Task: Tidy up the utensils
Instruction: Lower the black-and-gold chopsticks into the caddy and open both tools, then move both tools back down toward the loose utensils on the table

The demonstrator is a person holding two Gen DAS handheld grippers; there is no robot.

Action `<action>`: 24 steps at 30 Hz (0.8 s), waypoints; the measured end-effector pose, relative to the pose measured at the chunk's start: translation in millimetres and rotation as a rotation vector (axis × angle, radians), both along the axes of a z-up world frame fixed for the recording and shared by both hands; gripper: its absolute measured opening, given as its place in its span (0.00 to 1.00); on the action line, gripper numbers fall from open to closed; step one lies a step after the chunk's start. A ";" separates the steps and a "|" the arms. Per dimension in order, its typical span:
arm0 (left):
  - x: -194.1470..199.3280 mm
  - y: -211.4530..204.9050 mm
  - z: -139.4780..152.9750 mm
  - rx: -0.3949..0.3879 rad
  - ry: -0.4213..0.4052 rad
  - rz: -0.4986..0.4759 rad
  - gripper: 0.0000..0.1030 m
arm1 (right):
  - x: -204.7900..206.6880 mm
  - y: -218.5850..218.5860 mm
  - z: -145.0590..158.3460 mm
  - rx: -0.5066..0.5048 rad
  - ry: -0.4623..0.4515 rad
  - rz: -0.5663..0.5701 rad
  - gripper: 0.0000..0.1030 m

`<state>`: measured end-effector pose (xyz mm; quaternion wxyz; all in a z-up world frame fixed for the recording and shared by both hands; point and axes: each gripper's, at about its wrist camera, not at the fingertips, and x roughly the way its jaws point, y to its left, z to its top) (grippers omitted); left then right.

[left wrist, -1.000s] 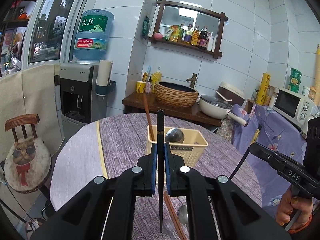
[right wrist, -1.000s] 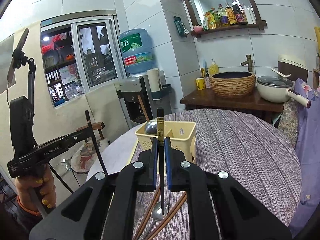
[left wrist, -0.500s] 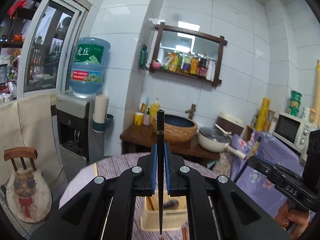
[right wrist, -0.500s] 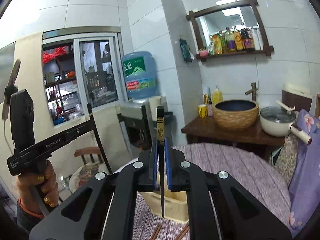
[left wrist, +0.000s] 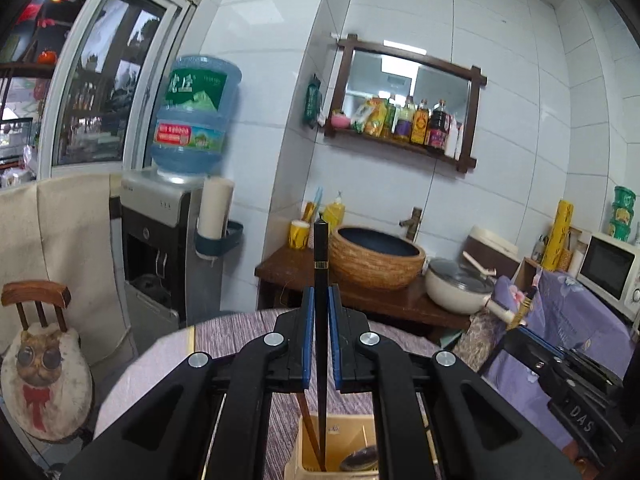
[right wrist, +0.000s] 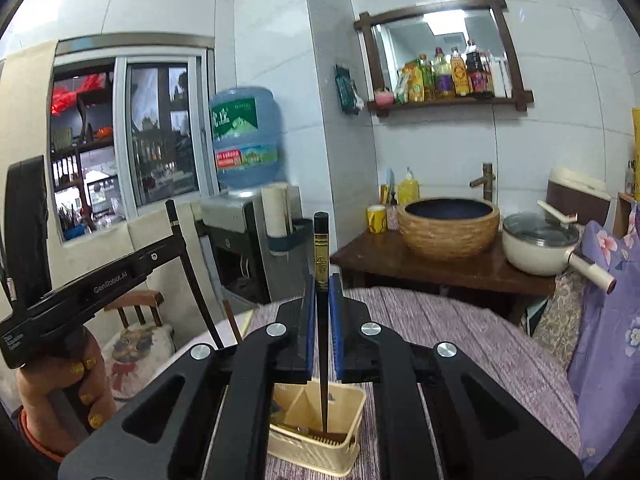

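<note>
While a brown chopstick and a spoon are already lodged in the cream utensil basket on the purple-clothed table, one black chopstick is clamped upright by the left gripper and another by the right gripper, tips poised over the basket, not yet released.

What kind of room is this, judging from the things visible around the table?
Most likely a home kitchen or dining corner: a microwave, a lidded pot on a wooden counter, and a shelf of sauce bottles.
</note>
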<state>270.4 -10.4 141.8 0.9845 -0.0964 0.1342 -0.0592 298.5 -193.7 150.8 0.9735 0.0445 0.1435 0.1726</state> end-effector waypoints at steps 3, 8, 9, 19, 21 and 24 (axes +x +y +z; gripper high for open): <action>3.2 -2.8 -20.8 0.006 0.040 -0.004 0.08 | 8.0 2.4 -15.5 0.001 0.041 0.001 0.08; 8.3 -3.5 -46.7 0.002 0.104 -0.020 0.08 | 13.2 -0.6 -34.3 0.009 0.080 -0.006 0.08; 10.3 -3.5 -50.1 0.002 0.112 -0.022 0.08 | 14.3 -1.5 -37.8 0.012 0.088 -0.007 0.08; 9.5 -2.9 -64.6 -0.021 0.141 -0.034 0.09 | 14.1 -6.2 -49.0 0.030 0.086 -0.009 0.08; 5.6 -0.4 -62.1 -0.032 0.136 -0.041 0.20 | 9.7 -6.0 -49.7 0.022 0.070 -0.007 0.16; -9.3 3.5 -58.0 -0.051 0.111 -0.045 0.46 | -2.3 -7.3 -49.3 0.027 0.051 -0.035 0.49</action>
